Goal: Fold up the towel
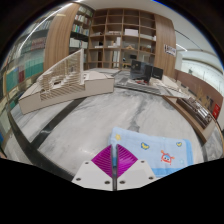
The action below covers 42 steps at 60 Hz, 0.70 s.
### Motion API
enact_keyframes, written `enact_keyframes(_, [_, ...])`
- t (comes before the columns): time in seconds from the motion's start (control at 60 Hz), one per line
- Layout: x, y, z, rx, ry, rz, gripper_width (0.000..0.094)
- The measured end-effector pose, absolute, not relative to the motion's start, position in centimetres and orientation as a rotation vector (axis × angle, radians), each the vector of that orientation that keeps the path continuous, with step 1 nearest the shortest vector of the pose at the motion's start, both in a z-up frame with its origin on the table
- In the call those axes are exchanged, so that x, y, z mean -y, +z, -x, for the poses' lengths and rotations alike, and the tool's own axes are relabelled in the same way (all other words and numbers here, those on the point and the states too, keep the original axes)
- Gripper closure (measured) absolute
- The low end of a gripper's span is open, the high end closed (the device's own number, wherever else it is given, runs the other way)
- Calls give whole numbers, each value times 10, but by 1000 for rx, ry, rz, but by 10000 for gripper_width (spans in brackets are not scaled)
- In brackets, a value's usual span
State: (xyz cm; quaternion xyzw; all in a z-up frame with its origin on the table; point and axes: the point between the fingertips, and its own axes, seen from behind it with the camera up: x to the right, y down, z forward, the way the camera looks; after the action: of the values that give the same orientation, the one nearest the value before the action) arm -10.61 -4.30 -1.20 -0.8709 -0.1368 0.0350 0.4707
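Nearest to the camera, the gripper (115, 172) shows its two white fingers with their magenta pads (103, 160) pressed together along a thin centre seam, so the gripper is closed and nothing can be seen between the pads. It hangs above the surface rather than resting on it, as far as the view lets me judge.

Just ahead of the fingertips and off to the right lies the towel (155, 150), a light blue cloth with small coloured prints, spread flat on the pale marbled floor (90, 125). Its near left corner sits just beside the tip of the right finger, and part of it may be hidden behind the fingers. From there the cloth runs away to the right and slightly farther off, so its long axis seems to lie across the gripper's line of sight, tilted a little away on the right side. That is the relation the coming move turns on: the towel is right of centre, not straight ahead, and the nearest corner is the one by the fingertips. My judgement is that the fingers would have to part and shift right and down to take that edge.

Farther off on the left stands a white architectural model (65, 80) on a low base. Beyond it, at the far wall, rise tall wooden shelves (125, 35).
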Motion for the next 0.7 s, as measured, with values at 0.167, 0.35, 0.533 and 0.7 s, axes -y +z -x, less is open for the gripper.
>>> enact_keyframes(0.167, [42,10,110,285,203,2104,929])
enact_keyframes(0.35, [25,91,53,179,171,1973,930])
enact_keyframes(0.533, [25,81,-42,-11,154,2032,924])
enact_keyframes(0.7, [33,37,-94,-80,112,2119,916])
